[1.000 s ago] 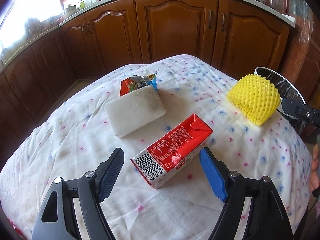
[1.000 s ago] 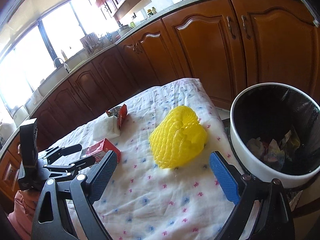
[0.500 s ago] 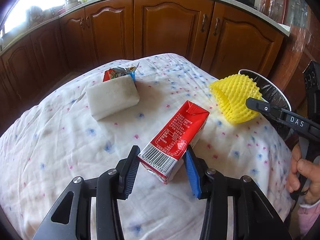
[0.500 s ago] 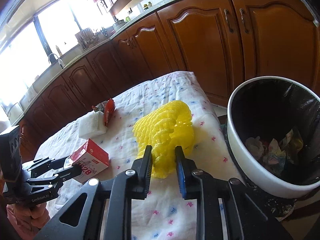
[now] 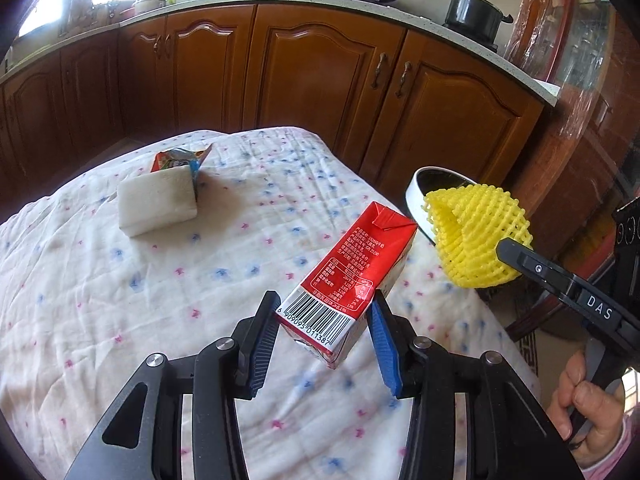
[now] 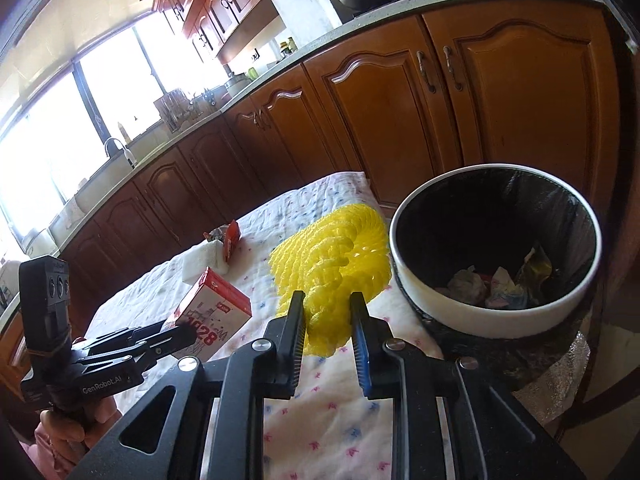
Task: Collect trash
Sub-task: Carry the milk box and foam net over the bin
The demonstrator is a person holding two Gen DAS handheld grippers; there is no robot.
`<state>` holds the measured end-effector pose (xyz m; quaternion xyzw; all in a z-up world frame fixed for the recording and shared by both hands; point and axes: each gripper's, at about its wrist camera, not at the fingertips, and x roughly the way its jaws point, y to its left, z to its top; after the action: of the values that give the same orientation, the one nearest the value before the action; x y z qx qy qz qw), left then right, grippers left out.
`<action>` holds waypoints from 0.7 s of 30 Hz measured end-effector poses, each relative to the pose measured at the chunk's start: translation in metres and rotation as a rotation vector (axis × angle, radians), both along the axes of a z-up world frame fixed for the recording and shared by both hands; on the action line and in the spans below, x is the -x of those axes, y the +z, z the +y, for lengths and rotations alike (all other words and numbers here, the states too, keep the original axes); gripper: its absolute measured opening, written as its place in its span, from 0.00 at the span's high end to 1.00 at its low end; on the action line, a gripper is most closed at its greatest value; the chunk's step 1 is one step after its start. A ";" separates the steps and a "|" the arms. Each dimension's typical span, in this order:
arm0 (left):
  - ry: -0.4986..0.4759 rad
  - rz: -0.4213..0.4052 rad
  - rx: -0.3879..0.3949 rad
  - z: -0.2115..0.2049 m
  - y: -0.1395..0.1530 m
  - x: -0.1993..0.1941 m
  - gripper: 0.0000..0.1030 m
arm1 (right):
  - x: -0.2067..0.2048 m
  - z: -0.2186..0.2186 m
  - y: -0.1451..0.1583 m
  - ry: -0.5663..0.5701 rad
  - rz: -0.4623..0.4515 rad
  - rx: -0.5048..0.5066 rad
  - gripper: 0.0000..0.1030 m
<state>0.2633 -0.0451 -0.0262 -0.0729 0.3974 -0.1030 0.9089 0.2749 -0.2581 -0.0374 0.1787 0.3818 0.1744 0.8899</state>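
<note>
My left gripper (image 5: 324,312) is shut on a red drink carton (image 5: 352,276) and holds it lifted above the cloth-covered table (image 5: 100,300). The carton also shows in the right wrist view (image 6: 212,312). My right gripper (image 6: 328,312) is shut on a yellow foam fruit net (image 6: 336,264) and holds it raised near the table's right edge, beside the bin; the net also shows in the left wrist view (image 5: 476,236). The white-rimmed trash bin (image 6: 496,320) has a black liner and holds some crumpled trash.
A white foam block (image 5: 158,202) and a red-blue snack wrapper (image 5: 180,160) lie at the table's far side. Wooden kitchen cabinets (image 5: 320,80) stand behind the table. The bin stands just off the table's right edge.
Both grippers closed from open, the left on the carton, the right on the yellow net. Both items have lifted off the cloth, and the net has moved toward the bin.
</note>
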 end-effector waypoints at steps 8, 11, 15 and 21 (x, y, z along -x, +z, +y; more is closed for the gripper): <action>-0.062 -0.034 0.009 -0.034 0.015 -0.005 0.58 | 0.020 -0.044 0.010 -0.094 -0.020 0.002 0.79; -0.082 -0.045 0.009 -0.045 0.020 -0.010 0.58 | 0.021 -0.057 0.010 -0.125 -0.020 0.005 0.79; -0.102 -0.054 -0.002 -0.060 0.023 -0.016 0.58 | 0.023 -0.071 0.011 -0.156 -0.021 0.008 0.79; -0.117 -0.049 -0.022 -0.078 0.024 -0.029 0.58 | 0.022 -0.087 0.013 -0.182 -0.027 0.013 0.79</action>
<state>0.2926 -0.1231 -0.0019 -0.0367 0.3796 -0.1534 0.9116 0.2528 -0.3449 -0.0245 0.2046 0.3530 0.0927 0.9083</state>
